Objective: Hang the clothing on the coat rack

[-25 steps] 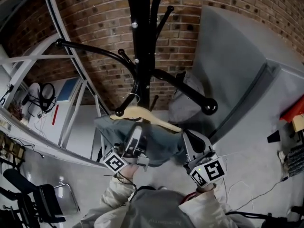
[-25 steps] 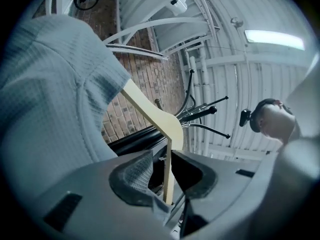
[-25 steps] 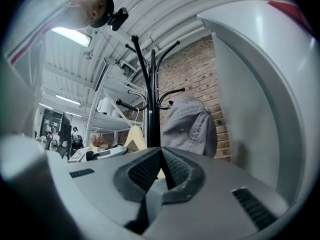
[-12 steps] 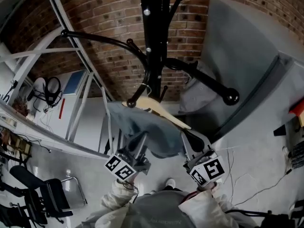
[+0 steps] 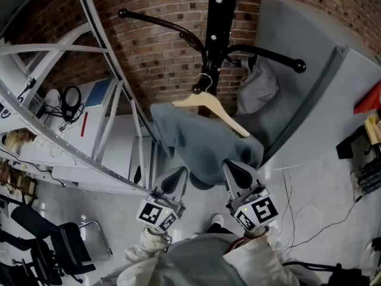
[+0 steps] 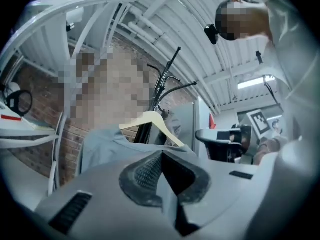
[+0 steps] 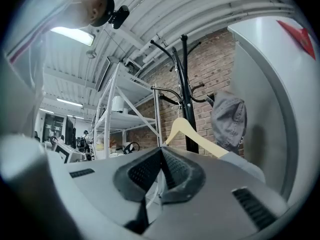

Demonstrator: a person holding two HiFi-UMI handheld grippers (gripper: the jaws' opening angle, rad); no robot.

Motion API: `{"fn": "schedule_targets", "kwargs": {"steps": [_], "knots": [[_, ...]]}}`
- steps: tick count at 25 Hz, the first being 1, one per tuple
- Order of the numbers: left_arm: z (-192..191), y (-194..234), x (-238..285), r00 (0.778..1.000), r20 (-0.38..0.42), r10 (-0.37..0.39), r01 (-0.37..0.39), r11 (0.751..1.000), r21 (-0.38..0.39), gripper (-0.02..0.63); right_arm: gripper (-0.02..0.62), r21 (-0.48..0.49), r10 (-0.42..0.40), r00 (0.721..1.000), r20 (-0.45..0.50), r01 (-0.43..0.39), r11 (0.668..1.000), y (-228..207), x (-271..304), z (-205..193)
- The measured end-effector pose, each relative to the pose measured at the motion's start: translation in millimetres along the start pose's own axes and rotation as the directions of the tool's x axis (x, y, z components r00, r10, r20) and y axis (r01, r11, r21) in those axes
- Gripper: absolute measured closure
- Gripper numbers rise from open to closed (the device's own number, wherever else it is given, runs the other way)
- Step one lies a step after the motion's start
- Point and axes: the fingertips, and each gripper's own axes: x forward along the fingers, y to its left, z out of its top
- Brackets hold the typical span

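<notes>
The grey garment (image 5: 205, 142) on its hanger (image 5: 214, 107) looks hung on the coat rack (image 5: 215, 16), and my left tongs (image 5: 177, 174) and right tongs (image 5: 235, 168) sit closed and empty, so I'd just withdraw.

You face a brick wall (image 5: 161, 58), white metal shelving (image 5: 53, 48) to your left, and a black chair (image 5: 59, 252) (down by the shelving) on the grey floor (image 5: 321, 180).

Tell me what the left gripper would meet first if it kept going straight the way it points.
Most likely the grey-blue garment draped on the wooden hanger: it lies just beyond the tips of the shut left gripper. The coat rack stands farther behind. The exact gap is hard to judge.
</notes>
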Motion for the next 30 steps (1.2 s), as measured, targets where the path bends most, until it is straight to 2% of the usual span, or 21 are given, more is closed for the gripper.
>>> {"fn": "schedule_targets", "kwargs": {"steps": [3, 9, 15, 24, 30], "knots": [[2, -11, -24, 1.000, -0.009, -0.015, 0.016, 0.999, 0.041, 0.597, 0.574, -0.006, -0.018, 1.000, 0.005, 0.018, 1.000, 26, -13, 0], [4, -28, -75, 0.998, -0.005, -0.065, 0.065, 0.997, 0.052, 0.597, 0.574, -0.013, -0.049, 0.999, 0.005, 0.049, 0.999, 79, -39, -1], [12, -35, -109, 0.998, -0.008, -0.058, 0.058, 0.996, 0.061, 0.597, 0.574, -0.020, -0.062, 0.998, -0.004, 0.062, 0.998, 114, -56, -3], [9, -50, -138, 0.999, -0.018, -0.034, 0.036, 0.994, 0.106, 0.597, 0.574, -0.016, -0.083, 0.996, -0.038, 0.083, 0.996, 139, -80, -12], [15, -64, -137, 1.000, -0.010, -0.018, 0.019, 0.994, 0.110, 0.597, 0.574, -0.014, -0.083, 0.995, -0.051, 0.082, 0.997, 133, -91, -11]]}}
